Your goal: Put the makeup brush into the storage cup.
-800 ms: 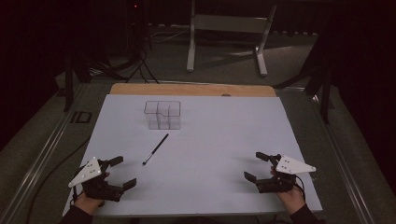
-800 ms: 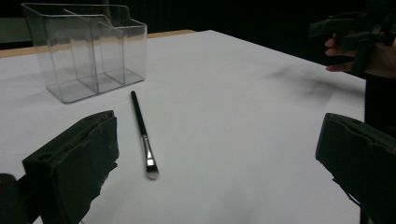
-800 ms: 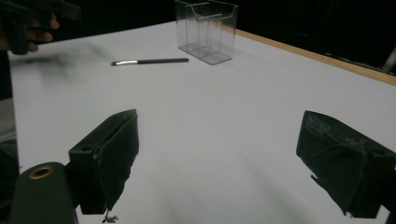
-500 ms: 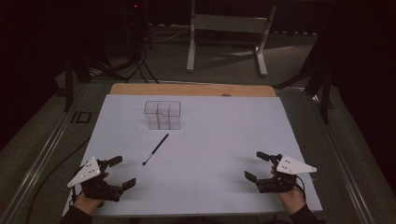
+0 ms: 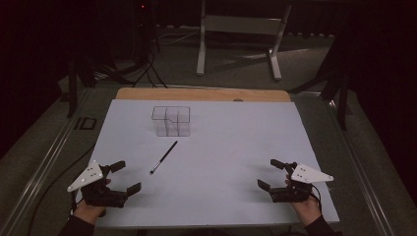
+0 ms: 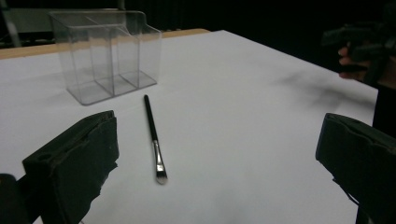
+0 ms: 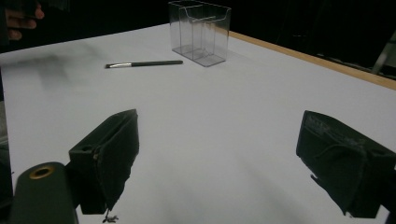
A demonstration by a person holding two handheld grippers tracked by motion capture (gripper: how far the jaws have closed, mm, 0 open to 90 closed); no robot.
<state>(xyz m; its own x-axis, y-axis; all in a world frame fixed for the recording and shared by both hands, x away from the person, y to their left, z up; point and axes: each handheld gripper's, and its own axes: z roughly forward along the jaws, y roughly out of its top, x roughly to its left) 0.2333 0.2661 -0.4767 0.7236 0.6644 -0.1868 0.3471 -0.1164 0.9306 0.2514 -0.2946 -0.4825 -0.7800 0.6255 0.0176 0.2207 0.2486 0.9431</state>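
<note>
Nearest, two grippers are held low over a white table (image 5: 221, 196), the left gripper (image 5: 120, 178) and right gripper (image 5: 270, 173) each spread wide and gripping nothing. Farther on, a brush (image 5: 163, 158) is laid flat, just before a clear organizer (image 5: 171, 121).

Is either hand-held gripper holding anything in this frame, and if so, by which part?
Nothing is held. The left hand-held gripper and right hand-held gripper both stand open over the white sheet, and the makeup brush lies untouched by the clear organizer.
</note>
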